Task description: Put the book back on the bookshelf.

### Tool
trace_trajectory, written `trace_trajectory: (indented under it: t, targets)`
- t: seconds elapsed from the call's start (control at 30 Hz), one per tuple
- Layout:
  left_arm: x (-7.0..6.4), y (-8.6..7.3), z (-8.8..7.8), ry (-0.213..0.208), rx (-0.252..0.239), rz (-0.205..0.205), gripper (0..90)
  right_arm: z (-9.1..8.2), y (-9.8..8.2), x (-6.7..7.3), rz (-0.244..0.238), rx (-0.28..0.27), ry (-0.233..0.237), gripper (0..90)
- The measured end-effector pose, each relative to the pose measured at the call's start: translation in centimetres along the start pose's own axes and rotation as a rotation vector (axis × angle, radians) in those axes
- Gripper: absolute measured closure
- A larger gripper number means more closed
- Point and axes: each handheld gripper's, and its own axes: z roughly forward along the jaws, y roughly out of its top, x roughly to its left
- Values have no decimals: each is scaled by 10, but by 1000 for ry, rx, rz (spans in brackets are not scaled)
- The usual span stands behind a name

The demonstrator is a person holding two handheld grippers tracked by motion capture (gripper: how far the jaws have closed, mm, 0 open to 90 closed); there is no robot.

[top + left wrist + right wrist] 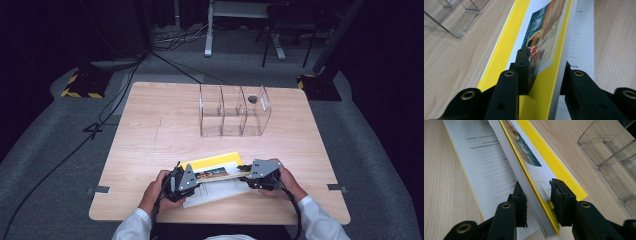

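A yellow book [214, 166] lies lengthwise nine-to-three, left tool [181, 181] and right tool [261, 175] each clamping one end, clear rack [234, 111] at twelve.

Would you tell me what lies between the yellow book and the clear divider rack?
In the high view, nothing: bare wooden table separates the yellow book from the clear rack.
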Motion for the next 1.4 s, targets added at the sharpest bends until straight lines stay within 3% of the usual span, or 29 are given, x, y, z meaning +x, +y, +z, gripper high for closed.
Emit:
trace_trajectory:
  t: [0.13,0.17,0.2,0.23,0.3,0.37,0.5,0.63,0.73,0.83,0.9,0.93,1.0,1.07,1.1,1.2,1.3,1.4]
  targets:
    - [6,-6,-3,-24,-11,-9,725,4,-19,-11,40,-49,23,644]
    - [8,-8,-3,-32,-11,-10,724,6,-25,-14,75,-90,61,654]
    - [8,-8,-3,-32,-11,-10,724,6,-25,-14,75,-90,61,654]
    - [10,-8,-4,-34,-12,-12,724,6,-25,-13,50,-99,57,681]
    - [13,-9,-7,-22,-23,-20,712,4,-18,-5,-44,-87,2,740]
    - [20,-10,-13,-4,-29,-52,671,2,-12,1,-88,-87,-15,770]
    - [27,-12,-21,17,-25,-81,554,2,0,13,-132,-69,-18,806]
    - [26,-7,-36,-14,-65,-86,382,5,6,18,-155,-35,-18,812]
    - [18,1,-37,22,-59,-77,310,5,8,18,-146,-25,-12,811]
    - [7,11,-27,47,-21,-70,323,5,9,18,-143,-23,-16,811]
    - [2,15,-22,41,6,-52,346,4,10,20,-148,-29,-43,809]
    - [-2,17,-18,68,24,-45,354,4,10,20,-144,-32,-41,808]
    - [-1,16,-17,77,23,-59,388,4,10,20,-138,-34,-38,807]
    - [5,12,-15,79,26,-99,481,4,10,20,-130,-36,-33,804]
    - [6,10,-16,67,19,-101,537,4,10,20,-127,-39,-36,801]
    - [4,5,-13,52,57,-53,650,2,11,18,-114,-52,-34,797]
    - [6,0,-9,34,26,-84,684,-4,13,20,-125,-82,-56,801]
    - [7,4,-7,36,4,-88,681,-13,19,20,-125,-111,-83,807]
